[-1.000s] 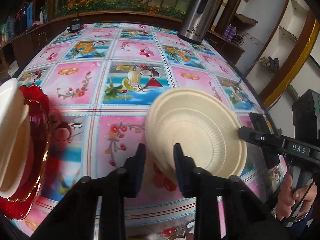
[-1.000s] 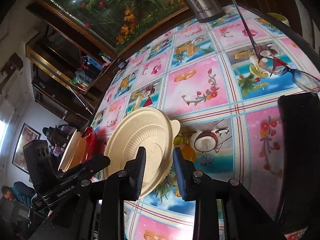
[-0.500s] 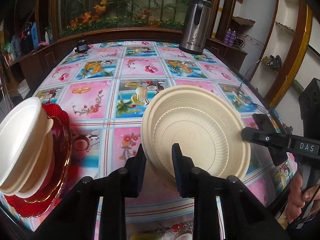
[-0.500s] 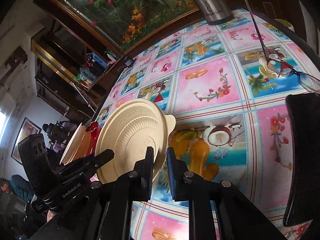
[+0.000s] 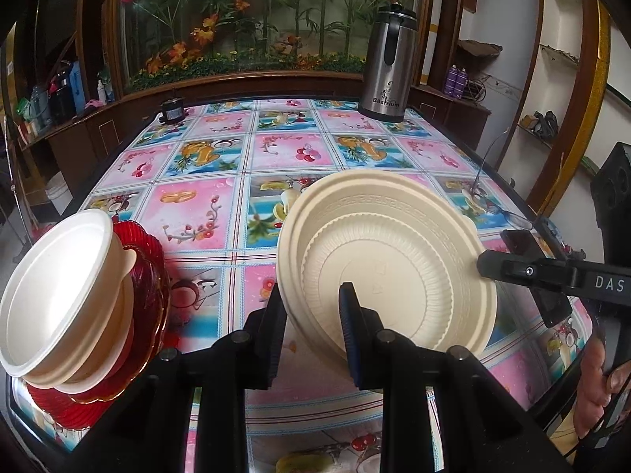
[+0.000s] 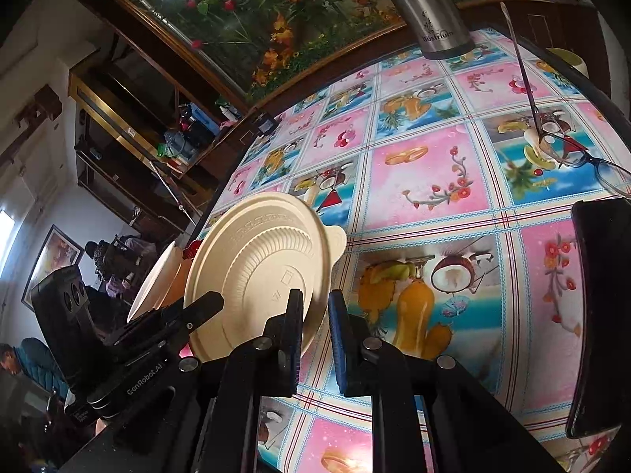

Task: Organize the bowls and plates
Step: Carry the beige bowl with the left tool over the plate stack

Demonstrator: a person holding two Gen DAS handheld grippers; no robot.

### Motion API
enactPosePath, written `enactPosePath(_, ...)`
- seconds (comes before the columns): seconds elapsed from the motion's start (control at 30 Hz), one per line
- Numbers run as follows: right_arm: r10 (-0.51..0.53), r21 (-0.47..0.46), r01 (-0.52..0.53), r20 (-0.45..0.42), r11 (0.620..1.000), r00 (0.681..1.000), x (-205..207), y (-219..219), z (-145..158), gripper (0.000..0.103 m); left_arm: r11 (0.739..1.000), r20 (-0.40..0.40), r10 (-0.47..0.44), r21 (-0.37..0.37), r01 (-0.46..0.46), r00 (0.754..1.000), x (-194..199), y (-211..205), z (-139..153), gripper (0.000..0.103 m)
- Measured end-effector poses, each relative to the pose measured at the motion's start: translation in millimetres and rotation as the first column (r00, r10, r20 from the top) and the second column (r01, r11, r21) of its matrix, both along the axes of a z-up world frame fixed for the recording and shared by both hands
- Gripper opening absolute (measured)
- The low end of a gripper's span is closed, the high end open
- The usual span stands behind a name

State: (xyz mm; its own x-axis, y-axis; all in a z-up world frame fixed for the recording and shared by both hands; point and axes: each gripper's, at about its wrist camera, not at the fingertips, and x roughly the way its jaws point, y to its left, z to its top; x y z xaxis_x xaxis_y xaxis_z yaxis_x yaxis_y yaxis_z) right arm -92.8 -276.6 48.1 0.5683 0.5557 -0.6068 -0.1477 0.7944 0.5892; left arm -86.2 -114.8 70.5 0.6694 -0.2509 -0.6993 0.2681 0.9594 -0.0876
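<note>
Since a second ago the cream plates have risen off the desk, tilted. Left claw clenches their near rim beside the bowl stack; right claw nips the opposite edge. Light, stiff, slick: grip rims.

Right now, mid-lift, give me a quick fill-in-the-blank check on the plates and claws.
1. The left claw grips the rim of the ____ plate.
2. White bowls sit stacked on a ____ plate.
3. The kettle stands at the table's ____ edge.

Missing: cream; red; far
</note>
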Motion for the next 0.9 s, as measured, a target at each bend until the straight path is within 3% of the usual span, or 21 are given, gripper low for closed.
enactPosePath(0.9,0.049,-0.031,-0.048,0.047,0.998,0.998,-3.1,32.0,27.9,0.015,0.998,0.086,0.053,-0.032,-0.050,0.995,-18.5,26.9,27.2,0.029)
